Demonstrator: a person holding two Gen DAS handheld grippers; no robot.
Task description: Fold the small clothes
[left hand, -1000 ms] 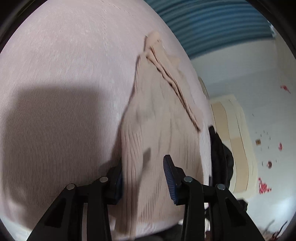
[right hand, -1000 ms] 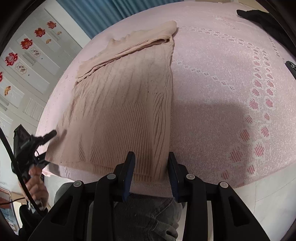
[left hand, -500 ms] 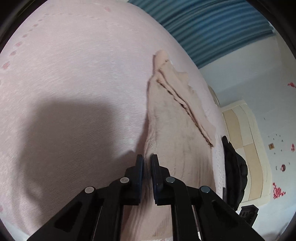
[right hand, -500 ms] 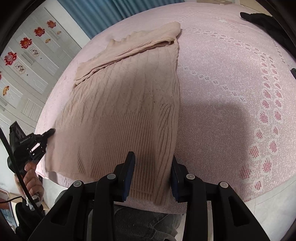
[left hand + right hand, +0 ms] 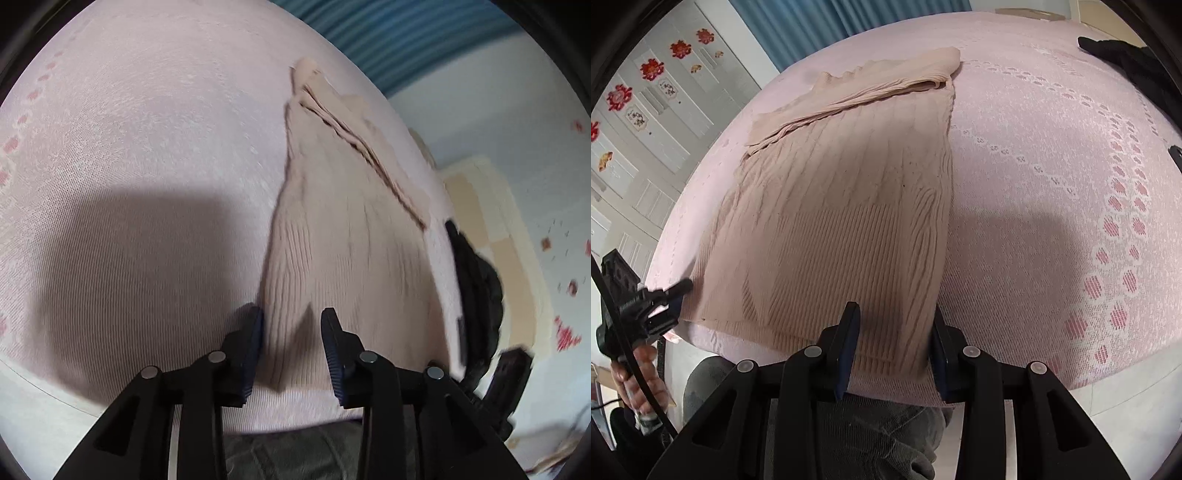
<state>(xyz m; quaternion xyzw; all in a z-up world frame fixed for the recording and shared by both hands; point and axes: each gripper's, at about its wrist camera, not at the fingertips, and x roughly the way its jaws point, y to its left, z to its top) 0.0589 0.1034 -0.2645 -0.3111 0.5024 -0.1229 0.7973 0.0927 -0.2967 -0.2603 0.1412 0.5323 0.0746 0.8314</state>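
Right wrist view shows the sweater, a beige ribbed knit, lying flat on the pink cloth that covers the surface. Its hem lies along the near edge, and its far end, with a sleeve folded across it, points toward the far edge by the blue curtain. The right gripper sits at the hem's right corner with its jaws part open; the knit's right side edge lies between the pads, but whether they press on it cannot be told. The left gripper shows at the hem's left corner, near the left edge of the surface, held by a hand. A dark garment lies at the far right corner, well apart from the sweater. Grey trousers show below the near edge.

Left wrist view, blurred, shows the left gripper over the same hem corner. Its jaws have just been opening and stand narrowly apart, with the sweater edge between the pads and a gap visible beside the right pad. The cloth stretches away to the left, shadowed near the gripper. The dark garment lies past the sweater's right side.
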